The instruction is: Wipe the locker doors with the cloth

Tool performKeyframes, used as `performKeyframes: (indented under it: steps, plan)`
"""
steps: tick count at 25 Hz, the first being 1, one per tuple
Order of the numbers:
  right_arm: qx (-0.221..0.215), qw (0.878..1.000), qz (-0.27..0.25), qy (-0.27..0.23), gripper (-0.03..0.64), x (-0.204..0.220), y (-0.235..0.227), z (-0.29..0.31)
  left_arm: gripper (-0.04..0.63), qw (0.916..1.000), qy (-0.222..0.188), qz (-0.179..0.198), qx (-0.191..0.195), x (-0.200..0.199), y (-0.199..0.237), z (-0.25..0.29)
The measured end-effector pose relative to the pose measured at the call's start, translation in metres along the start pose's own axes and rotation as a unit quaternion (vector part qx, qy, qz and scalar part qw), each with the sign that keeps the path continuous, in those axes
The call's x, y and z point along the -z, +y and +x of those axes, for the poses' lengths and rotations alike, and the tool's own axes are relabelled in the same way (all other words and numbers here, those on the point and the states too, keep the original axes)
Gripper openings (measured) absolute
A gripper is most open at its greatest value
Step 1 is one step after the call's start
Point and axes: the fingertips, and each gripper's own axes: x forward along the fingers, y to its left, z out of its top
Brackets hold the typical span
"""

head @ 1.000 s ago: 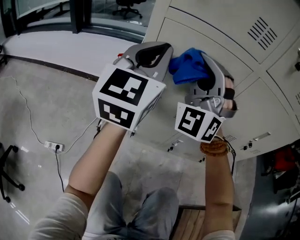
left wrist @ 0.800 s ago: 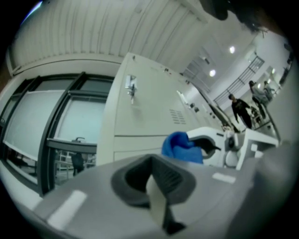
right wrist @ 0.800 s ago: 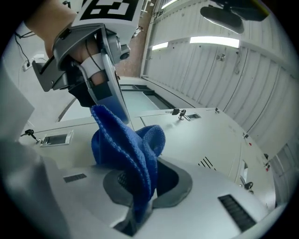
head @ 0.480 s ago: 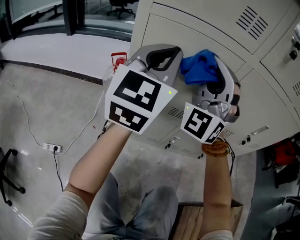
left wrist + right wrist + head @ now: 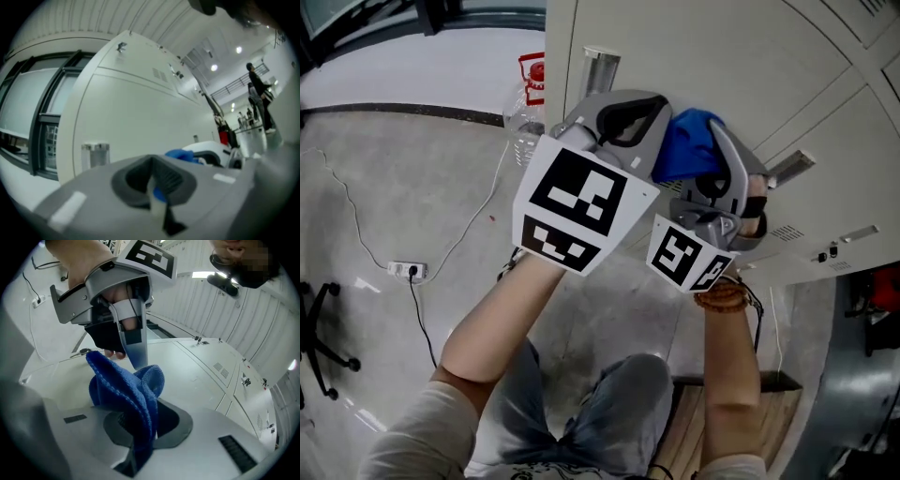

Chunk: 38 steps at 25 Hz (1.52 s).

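The blue cloth (image 5: 682,148) is bunched up in my right gripper (image 5: 705,161), which is shut on it and holds it against the cream locker doors (image 5: 722,56). In the right gripper view the cloth (image 5: 125,389) rises out of the jaws of the right gripper (image 5: 140,430) over the door surface (image 5: 201,371). My left gripper (image 5: 623,114) sits just left of the cloth, shut with nothing held. From the right gripper view its closed fingertips (image 5: 137,355) point down right beside the cloth. The left gripper view shows the left gripper (image 5: 152,190) facing a plain door panel (image 5: 136,117).
A clear bottle with a red label (image 5: 530,89) stands on the floor at the locker's left corner. A power strip (image 5: 405,270) with cables lies on the floor at left, near a chair base (image 5: 319,328). A metal handle (image 5: 790,168) juts from a door. People (image 5: 258,96) stand far off.
Both grippers and the cloth have slid along the locker face toward its left edge and lower part. The door vents have left the view. The right gripper still holds the cloth.
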Motion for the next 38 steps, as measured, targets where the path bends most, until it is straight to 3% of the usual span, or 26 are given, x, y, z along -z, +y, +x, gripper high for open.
performKeyframes:
  steps: [11, 16, 20, 24, 29, 38]
  plan:
    - [-0.082, 0.996, -0.021, 0.017, 0.029, 0.032, 0.114, -0.038, 0.003, 0.9977, 0.068, -0.001, -0.004, 0.103, -0.017, 0.009]
    - [-0.116, 0.991, -0.055, 0.023, 0.029, 0.055, 0.153, -0.056, 0.003, 0.9984, 0.049, 0.005, -0.028, 0.119, -0.022, 0.009]
    - [-0.140, 0.986, -0.089, 0.032, 0.029, 0.074, 0.160, -0.067, 0.003, 0.9985, 0.050, -0.003, -0.021, 0.124, -0.029, 0.015]
    - [-0.152, 0.979, -0.126, 0.059, 0.030, 0.086, 0.145, -0.072, 0.003, 0.9984, 0.056, -0.006, -0.010, 0.118, -0.031, 0.019]
    - [-0.153, 0.972, -0.160, 0.074, 0.030, 0.082, 0.103, -0.060, 0.003, 0.9992, 0.037, -0.010, -0.010, 0.083, -0.027, 0.023]
    - [-0.068, 0.982, -0.166, 0.056, 0.029, 0.034, -0.025, -0.009, 0.003, 0.9997, -0.017, 0.015, -0.009, -0.013, -0.020, 0.021]
